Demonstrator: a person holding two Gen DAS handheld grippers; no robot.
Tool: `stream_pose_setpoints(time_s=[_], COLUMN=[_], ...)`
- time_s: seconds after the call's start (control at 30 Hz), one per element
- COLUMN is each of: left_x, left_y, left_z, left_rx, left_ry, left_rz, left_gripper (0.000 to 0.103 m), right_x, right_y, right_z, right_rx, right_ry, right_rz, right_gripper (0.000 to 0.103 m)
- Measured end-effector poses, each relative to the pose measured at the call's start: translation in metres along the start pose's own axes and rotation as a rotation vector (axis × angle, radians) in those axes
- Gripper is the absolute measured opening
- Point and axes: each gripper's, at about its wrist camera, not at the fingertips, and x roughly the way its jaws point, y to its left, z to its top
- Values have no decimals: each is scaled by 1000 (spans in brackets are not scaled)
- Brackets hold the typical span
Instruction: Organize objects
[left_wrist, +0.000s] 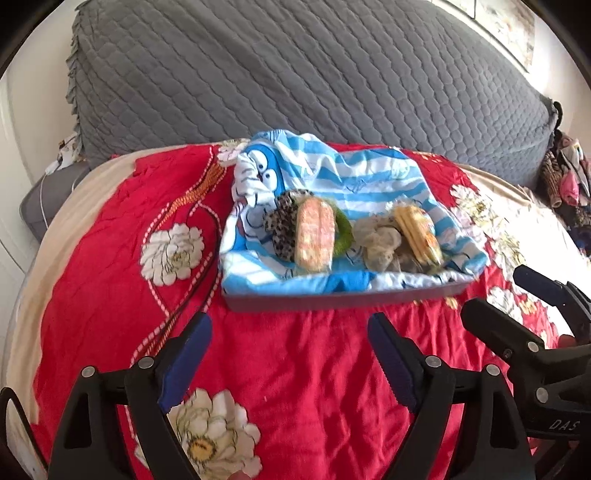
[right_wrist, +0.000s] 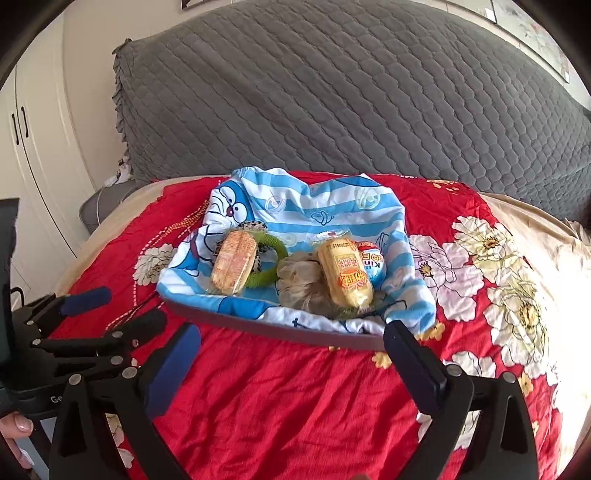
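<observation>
**Clerk:** Listing contents, with the grey tray (right_wrist: 258, 326) on the bed as landmark. Blue-striped cartoon cloth (right_wrist: 314, 206) lines the tray and spills over its far rim. Inside, toward the tray's left: orange-wrapped snack pack (right_wrist: 233, 265), lying on a green ring (right_wrist: 275, 264) and a spotted scrunchie (left_wrist: 282, 221). Toward the tray's right: yellow snack pack (right_wrist: 343, 271), resting on a beige scrunchie (right_wrist: 299, 284), with a red-and-white packet (right_wrist: 371, 258) tucked behind it.

**Checker:** Grippers?

**Clerk:** Left gripper (left_wrist: 290, 354): jaws wide, nothing between them, short of the tray's near rim and apart from it. Right gripper (right_wrist: 291, 354): jaws wide, empty, one finger (right_wrist: 413, 360) overlapping the tray's near right corner in view; contact cannot be told. Both point downward at a slant toward the tray, side by side. A fingertip of the person (right_wrist: 20, 424) shows at the left gripper's handle.

**Checker:** Risks?

**Clerk:** Three, as judgement. Loose cloth folds may catch a finger on any reach into the tray and drag everything with it. Both packs sit on soft, rounded things, so a nudge could roll them off onto the red floral quilt (right_wrist: 295, 406). The soft bed gives under pressure, so pushing on the rim could tilt the tray.
</observation>
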Motion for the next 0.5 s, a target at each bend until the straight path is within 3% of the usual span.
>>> stream_pose_setpoints(time_s=[0.17, 0.23, 0.3, 0.5], left_x=[-14, -22, -29, -43], left_y=[-1, 0, 2, -3], left_z=[-17, -25, -33, -53], left_rx=[-2, -16, -38, -44], left_ry=[4, -8, -2, -5], left_rz=[-10, -8, -12, -14], left_gripper=[88, 92, 103, 102], right_x=[-17, -24, -30, -46], right_y=[0, -1, -2, 3], right_z=[-16, -25, -33, -56], right_rx=[10, 22, 30, 25], right_ry=[-14, -14, -10, -12], right_rz=[-8, 2, 2, 1], right_gripper=[100, 101, 101, 101])
